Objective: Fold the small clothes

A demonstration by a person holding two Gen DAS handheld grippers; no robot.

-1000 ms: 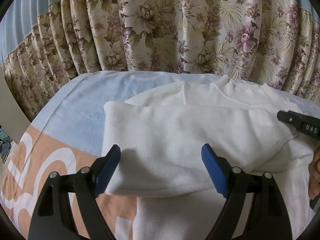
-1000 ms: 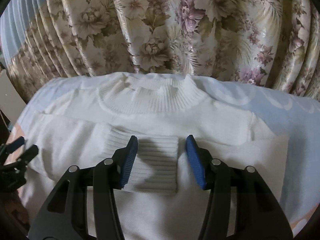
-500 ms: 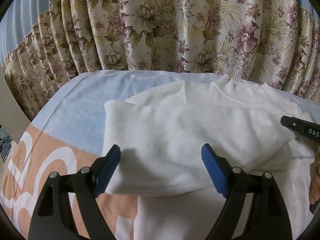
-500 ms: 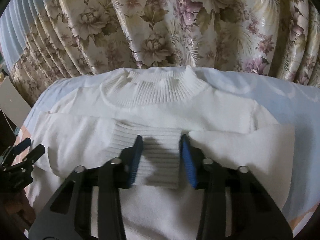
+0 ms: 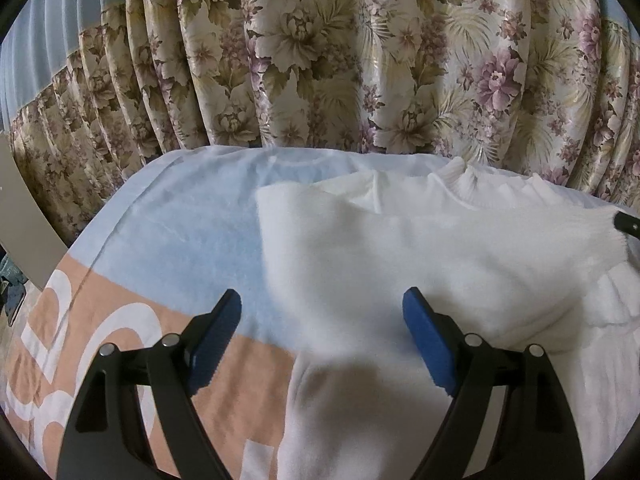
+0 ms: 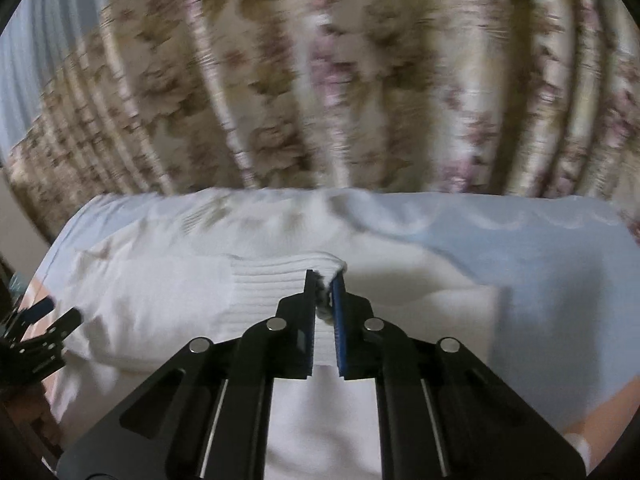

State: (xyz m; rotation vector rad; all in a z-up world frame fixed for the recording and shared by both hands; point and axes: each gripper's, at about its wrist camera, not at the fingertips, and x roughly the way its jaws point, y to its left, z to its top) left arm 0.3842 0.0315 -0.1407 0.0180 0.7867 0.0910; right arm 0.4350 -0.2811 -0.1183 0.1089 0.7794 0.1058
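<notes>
Right wrist view shows the right gripper [image 6: 325,282] with its blue-padded fingers [image 6: 339,320] pressed together on the ribbed cuff [image 6: 276,280] of a white knitted sweater [image 6: 160,300], a tuft of the knit bunched between the fingertips. The cuff's sleeve runs away to the left of those fingers across the sweater's body, and the ribbed collar [image 6: 224,216] lies beyond the fingertips, blurred. The sweater rests on a bed cover [image 6: 540,264] that is pale blue to the right of the fingers, and a flowered, pleated curtain [image 6: 360,80] hangs behind, smeared by motion. At the far left of this view the left gripper [image 6: 56,314] appears as a small dark shape at the sweater's edge. Left wrist view has the left gripper [image 5: 322,306] with its fingers [image 5: 424,332] spread wide and nothing pinched; the folded edge of the white sweater [image 5: 400,248] lies between and beyond them, with the left finger over the bare bed cover [image 5: 180,240] and the right finger over the knit. Whether the fingertips touch the fabric cannot be told. The cover turns peach with white curved shapes [image 5: 100,320] just left of the fingers. A dark tip of the right gripper [image 5: 628,222] shows at the right edge, at the sleeve's cuff [image 5: 592,236].
</notes>
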